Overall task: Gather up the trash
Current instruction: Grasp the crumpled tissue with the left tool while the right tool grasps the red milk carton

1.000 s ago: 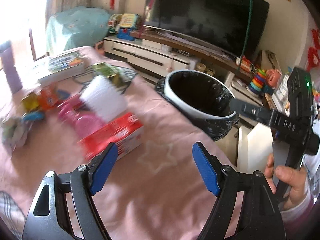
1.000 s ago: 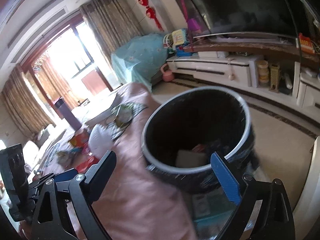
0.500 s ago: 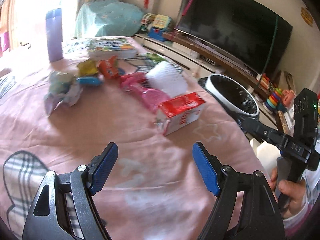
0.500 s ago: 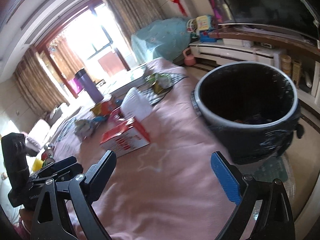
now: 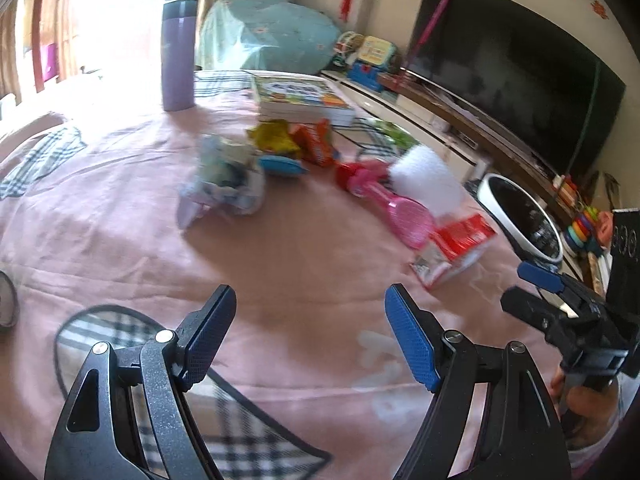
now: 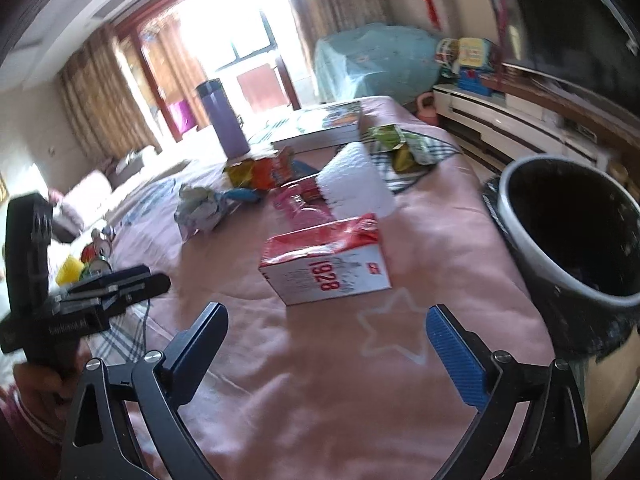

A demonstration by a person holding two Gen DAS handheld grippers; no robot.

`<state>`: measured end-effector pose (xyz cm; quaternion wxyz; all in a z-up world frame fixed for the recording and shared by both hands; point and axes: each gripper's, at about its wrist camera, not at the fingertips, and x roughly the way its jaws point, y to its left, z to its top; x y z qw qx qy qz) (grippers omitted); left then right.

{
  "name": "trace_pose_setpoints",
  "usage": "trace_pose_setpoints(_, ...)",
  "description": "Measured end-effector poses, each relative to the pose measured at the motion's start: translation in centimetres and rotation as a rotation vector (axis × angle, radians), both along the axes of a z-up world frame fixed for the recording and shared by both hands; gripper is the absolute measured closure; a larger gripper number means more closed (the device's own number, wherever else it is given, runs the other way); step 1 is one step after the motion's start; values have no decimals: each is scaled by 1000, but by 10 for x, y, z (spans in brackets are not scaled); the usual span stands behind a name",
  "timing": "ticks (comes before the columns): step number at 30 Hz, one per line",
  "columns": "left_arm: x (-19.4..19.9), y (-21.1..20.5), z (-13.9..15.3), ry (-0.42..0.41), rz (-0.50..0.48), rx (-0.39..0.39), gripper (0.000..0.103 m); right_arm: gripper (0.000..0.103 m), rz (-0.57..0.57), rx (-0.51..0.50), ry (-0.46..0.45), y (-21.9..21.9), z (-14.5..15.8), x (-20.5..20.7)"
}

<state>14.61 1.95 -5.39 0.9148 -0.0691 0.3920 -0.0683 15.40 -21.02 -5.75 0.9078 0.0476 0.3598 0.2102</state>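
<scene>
My left gripper is open and empty above the pink cloth. My right gripper is open and empty, just short of a red and white carton marked 1928, which also shows in the left wrist view. Beyond lie a crumpled pale wrapper, yellow and orange snack bags, a blue piece, a pink bottle, white foam and a green bag. The black bin with a white rim stands off the right edge of the table.
A purple flask and a stack of books stand at the far side. A small can and a yellow object lie at the left. A TV and low cabinet are behind the bin.
Both grippers have swung left, away from the bin and toward the table. The bin has slid to the right edge of both views. The trash on the cloth now fills the middle.
</scene>
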Motion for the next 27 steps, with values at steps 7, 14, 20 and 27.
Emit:
trace_pose_setpoints(7,32,28,-2,1,52,26,24,2,25,-70,14,22,-6,21)
trace_pose_setpoints(14,78,55,-11,26,77,-6,24,2,34,-85,37,31,-10,44)
trace_pose_setpoints(20,103,50,-22,31,47,9,47,3,32,-82,61,32,-20,55)
trace_pose_setpoints(27,95,32,-21,21,-19,21,73,11,24,-31,54,22,-18,49)
